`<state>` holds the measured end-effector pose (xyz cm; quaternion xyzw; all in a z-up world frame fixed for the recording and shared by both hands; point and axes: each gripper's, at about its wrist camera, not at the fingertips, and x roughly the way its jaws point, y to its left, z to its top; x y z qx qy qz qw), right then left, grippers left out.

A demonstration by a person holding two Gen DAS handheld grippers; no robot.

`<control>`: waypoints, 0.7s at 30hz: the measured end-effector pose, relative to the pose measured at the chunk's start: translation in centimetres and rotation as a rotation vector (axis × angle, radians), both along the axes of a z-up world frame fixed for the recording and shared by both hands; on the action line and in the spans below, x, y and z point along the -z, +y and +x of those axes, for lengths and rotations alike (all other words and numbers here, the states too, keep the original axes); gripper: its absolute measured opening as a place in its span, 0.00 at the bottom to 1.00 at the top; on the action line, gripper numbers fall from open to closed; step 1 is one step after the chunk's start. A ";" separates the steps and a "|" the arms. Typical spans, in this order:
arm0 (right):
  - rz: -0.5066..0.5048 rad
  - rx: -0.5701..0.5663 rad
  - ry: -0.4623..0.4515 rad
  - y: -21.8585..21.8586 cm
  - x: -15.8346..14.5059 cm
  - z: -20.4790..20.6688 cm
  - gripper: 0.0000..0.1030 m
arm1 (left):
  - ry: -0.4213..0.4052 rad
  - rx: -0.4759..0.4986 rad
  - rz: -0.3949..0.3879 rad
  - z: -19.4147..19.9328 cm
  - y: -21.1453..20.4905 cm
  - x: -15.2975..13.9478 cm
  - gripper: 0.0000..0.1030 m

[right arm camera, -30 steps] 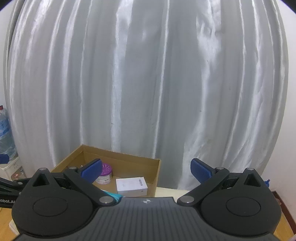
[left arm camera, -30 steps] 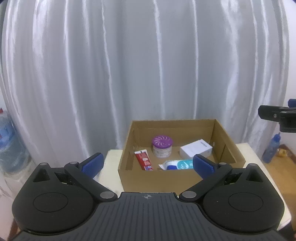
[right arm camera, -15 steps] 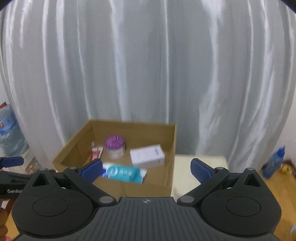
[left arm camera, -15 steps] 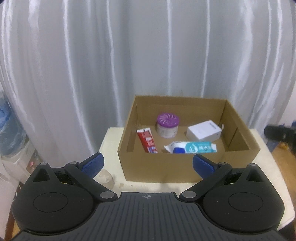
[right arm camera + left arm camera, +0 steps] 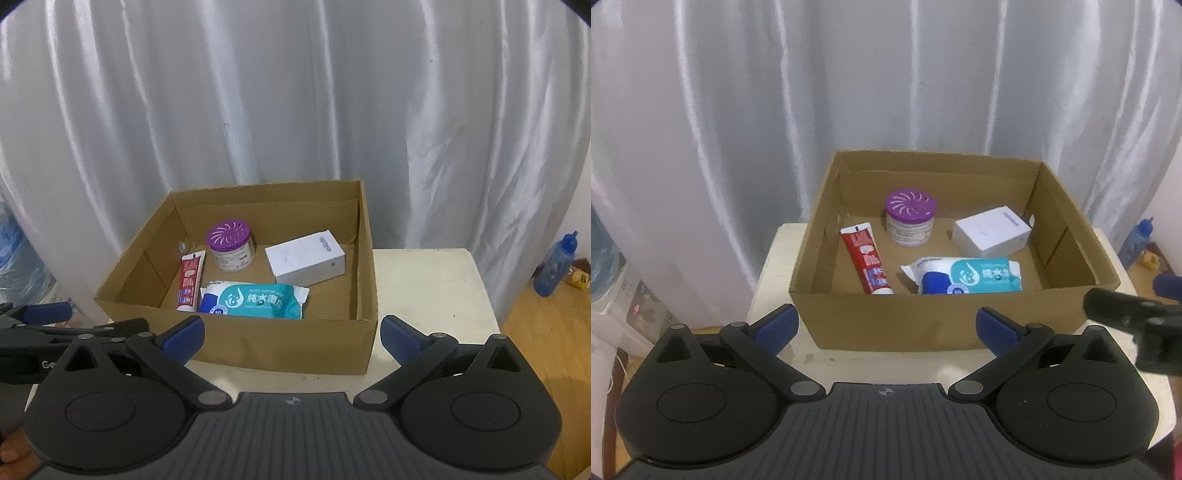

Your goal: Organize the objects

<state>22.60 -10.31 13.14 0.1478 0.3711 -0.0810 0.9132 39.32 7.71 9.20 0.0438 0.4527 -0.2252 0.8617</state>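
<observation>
Your left gripper and right gripper both hang wide, empty, before the brown cardboard box holding red toothpaste tube, purple-lidded jar, white carton, teal wipes pack.

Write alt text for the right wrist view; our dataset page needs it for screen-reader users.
An open cardboard box on a cream table holds a red toothpaste tube, a purple-lidded jar, a white carton and a teal wipes pack. The right gripper, fingers spread and empty, faces it before grey curtains.
</observation>
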 end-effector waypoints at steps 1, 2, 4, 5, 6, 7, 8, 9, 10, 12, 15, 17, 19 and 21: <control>-0.001 0.000 0.003 0.0 0.1 0.1 1.00 | 0.002 0.005 -0.002 0.0 -0.1 0.0 1.00; -0.003 0.003 0.007 0.0 0.1 0.2 1.00 | 0.002 0.007 -0.004 0.1 -0.2 -0.1 1.00; -0.005 0.008 0.011 -0.1 0.3 0.6 1.00 | 0.003 0.011 -0.007 0.2 -0.4 -0.1 1.00; -0.007 0.011 0.014 -0.2 0.4 0.7 1.00 | 0.004 0.012 -0.007 0.2 -0.5 -0.1 1.00; -0.008 0.013 0.017 -0.2 0.4 0.8 1.00 | 0.004 0.014 -0.008 0.3 -0.6 -0.1 1.00; -0.009 0.014 0.020 -0.3 0.5 1.0 1.00 | 0.004 0.017 -0.009 0.3 -0.7 -0.1 1.00; -0.010 0.015 0.022 -0.3 0.6 1.1 1.00 | 0.005 0.017 -0.009 0.4 -0.7 -0.1 1.00; -0.011 0.017 0.025 -0.4 0.7 1.1 1.00 | 0.004 0.016 -0.007 0.4 -0.8 -0.2 1.00; -0.011 0.018 0.027 -0.4 0.8 1.3 1.00 | 0.004 0.016 -0.006 0.4 -0.8 -0.2 1.00; -0.012 0.020 0.034 -0.5 1.1 1.5 1.00 | 0.006 0.015 -0.010 0.5 -0.8 -0.2 1.00; -0.011 0.022 0.044 -0.6 1.4 1.8 1.00 | 0.018 0.013 -0.019 0.7 -0.9 0.0 1.00; -0.007 0.023 0.049 -0.7 1.5 1.9 1.00 | 0.022 0.011 -0.019 0.8 -0.9 0.2 1.00; -0.007 0.022 0.054 -0.7 1.6 2.0 1.00 | 0.025 0.010 -0.017 0.9 -1.0 0.3 1.00; -0.007 0.022 0.055 -0.6 1.6 2.1 1.00 | 0.029 0.008 -0.017 0.9 -1.1 0.4 1.00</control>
